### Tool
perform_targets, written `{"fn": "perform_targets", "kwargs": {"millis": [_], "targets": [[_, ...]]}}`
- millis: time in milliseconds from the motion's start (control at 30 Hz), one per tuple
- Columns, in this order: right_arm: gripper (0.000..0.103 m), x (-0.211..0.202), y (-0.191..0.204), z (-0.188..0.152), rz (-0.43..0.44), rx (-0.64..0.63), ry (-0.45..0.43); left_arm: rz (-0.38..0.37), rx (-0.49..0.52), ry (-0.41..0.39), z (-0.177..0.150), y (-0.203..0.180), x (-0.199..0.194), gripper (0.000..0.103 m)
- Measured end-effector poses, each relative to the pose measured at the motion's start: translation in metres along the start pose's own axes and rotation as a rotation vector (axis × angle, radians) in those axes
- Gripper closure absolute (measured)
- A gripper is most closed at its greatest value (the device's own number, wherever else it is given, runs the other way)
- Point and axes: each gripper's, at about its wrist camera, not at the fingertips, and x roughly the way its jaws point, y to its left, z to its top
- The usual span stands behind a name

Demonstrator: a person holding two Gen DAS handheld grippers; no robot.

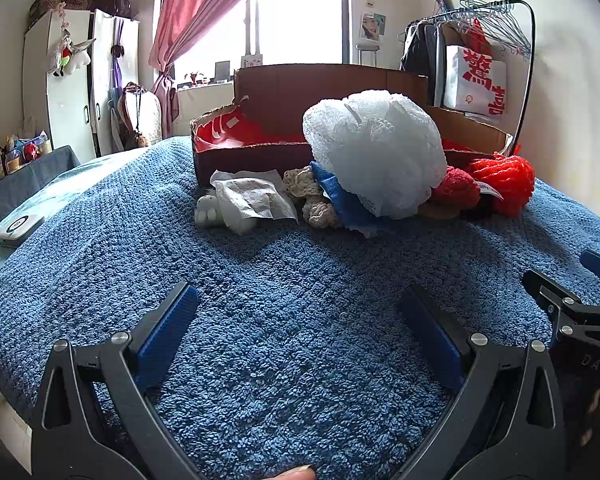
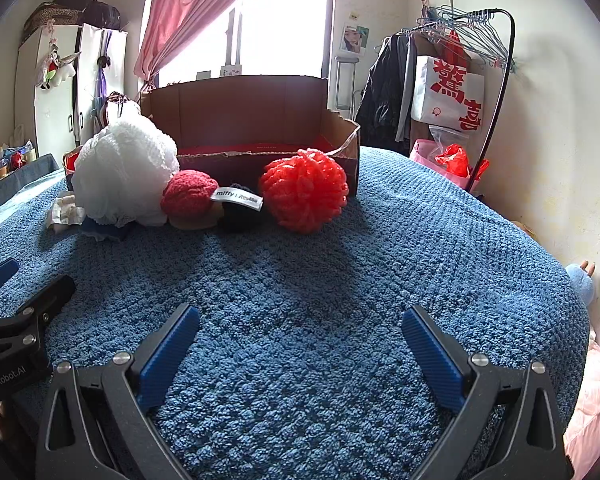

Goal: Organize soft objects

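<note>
Left wrist view: left gripper (image 1: 298, 332) fingers spread wide, grasping nothing, low over the blue towel (image 1: 260, 280) on the bed, well short of the pile. The soft objects sit bunched against the front wall of the cardboard box (image 1: 260, 152): white mesh pouf (image 1: 374, 152) stacked on a blue cloth (image 1: 340, 200), crochet piece (image 1: 312, 200) and crumpled tissue (image 1: 252, 196) to its left, small white plush (image 1: 212, 212) half under the tissue.

Risks as I see them:
- Pouf rests on top of the cloth; pulling the cloth first likely rolls the pouf off.
- Tissue overlaps the plush, so a pinch there may take both, or only the tissue.
- Box front wall is right behind the pile; pushing forward shoves items into it or shifts the box.

Right wrist view: right gripper (image 2: 300, 344) fingers also released and empty, near the towel. Red yarn ball (image 2: 304, 190) sits just before the box's torn right corner (image 2: 346, 136); dark red knit item (image 2: 188, 194) with a white tag (image 2: 236, 198) touches the pouf (image 2: 124, 168). Left gripper body (image 2: 16, 320) is close at the left edge.

Risks:
- Yarn ball is round and loose; a shallow pinch probably squirts it sideways or snags a single strand.
- Both grippers converging on the middle of the pile may collide.
- Towel loops could catch a finger tip on a low approach.
</note>
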Motion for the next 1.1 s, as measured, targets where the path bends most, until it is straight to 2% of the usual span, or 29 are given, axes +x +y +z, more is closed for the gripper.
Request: {"fn": "perform_targets", "kwargs": {"millis": [667, 833, 1100], "targets": [[0.0, -0.003, 0.0, 0.004, 0.018, -0.005, -0.002, -0.01, 0.003, 0.008, 0.002, -0.002, -0.003, 0.0], [0.0, -0.015, 0.004, 0.019, 0.022, -0.014, -0.03, -0.019, 0.017, -0.007, 0.011, -0.004, -0.009, 0.0], [0.0, -0.012, -0.003, 0.04, 0.027, 0.007, -0.048, -0.039, 0.012, -0.044, 0.034, 0.0, -0.016, 0.0]]}}
